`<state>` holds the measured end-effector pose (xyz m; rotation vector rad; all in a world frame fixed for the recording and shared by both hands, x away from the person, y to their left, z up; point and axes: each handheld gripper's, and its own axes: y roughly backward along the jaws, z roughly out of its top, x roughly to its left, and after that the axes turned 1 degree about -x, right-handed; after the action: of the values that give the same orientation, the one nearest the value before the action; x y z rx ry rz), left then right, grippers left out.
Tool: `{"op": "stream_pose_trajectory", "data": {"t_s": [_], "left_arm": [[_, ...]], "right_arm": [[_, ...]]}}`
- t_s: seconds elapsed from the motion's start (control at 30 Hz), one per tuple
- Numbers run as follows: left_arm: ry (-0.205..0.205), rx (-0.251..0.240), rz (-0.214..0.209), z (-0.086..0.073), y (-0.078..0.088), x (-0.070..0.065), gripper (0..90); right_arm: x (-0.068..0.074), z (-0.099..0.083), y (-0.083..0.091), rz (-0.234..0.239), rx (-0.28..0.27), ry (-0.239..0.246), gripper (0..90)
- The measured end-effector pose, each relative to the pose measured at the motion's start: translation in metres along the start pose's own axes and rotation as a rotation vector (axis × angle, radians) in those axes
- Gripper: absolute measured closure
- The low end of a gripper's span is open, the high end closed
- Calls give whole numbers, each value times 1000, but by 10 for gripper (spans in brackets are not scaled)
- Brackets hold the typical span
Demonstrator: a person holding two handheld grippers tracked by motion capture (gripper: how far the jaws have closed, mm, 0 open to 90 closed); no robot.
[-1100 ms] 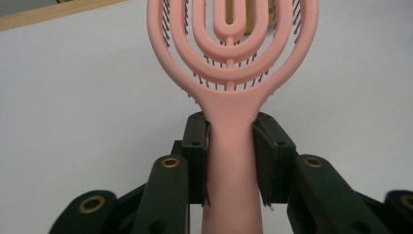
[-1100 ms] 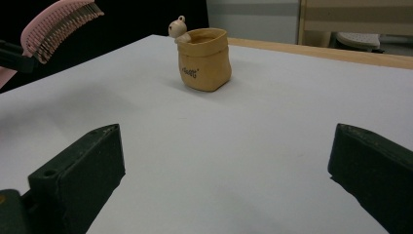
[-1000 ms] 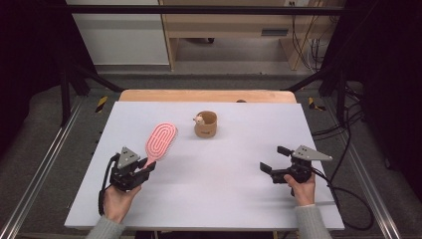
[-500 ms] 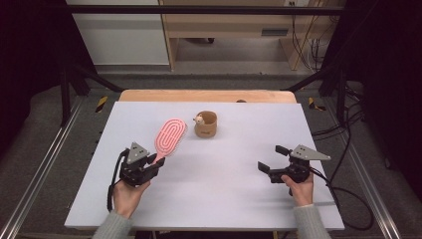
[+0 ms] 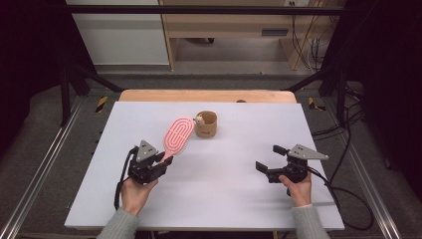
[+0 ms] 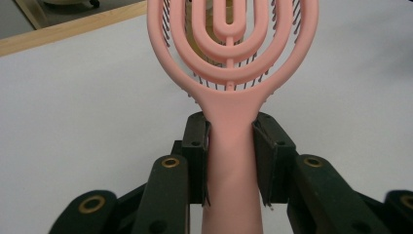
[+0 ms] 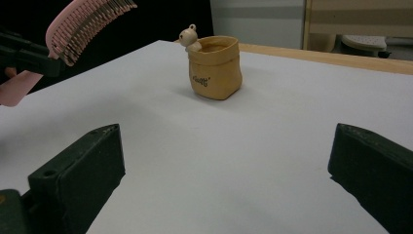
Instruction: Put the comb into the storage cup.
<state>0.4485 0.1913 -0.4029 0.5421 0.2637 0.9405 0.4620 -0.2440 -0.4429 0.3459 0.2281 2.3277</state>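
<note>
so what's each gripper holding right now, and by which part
The left gripper clamps the pink hairbrush by its handle; the right gripper is open and holds nothing.

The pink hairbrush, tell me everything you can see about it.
The pink hairbrush looks like smooth plastic: an oval, vented head of nested loops with dark bristles underneath, and a flat handle. The left gripper is shut on the handle, its jaws pressing both sides. The brush is lifted off the white table, head tilted up and forward, close to the tan cup without visibly touching it.
</note>
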Motion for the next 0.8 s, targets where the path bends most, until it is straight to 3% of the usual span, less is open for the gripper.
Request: {"op": "stream_pose_trajectory", "data": {"t_s": [0.8], "left_arm": [[-20, -4, -10, -4, -11, -16, 690]], "right_arm": [[19, 8, -12, 31, -1, -15, 4]]}}
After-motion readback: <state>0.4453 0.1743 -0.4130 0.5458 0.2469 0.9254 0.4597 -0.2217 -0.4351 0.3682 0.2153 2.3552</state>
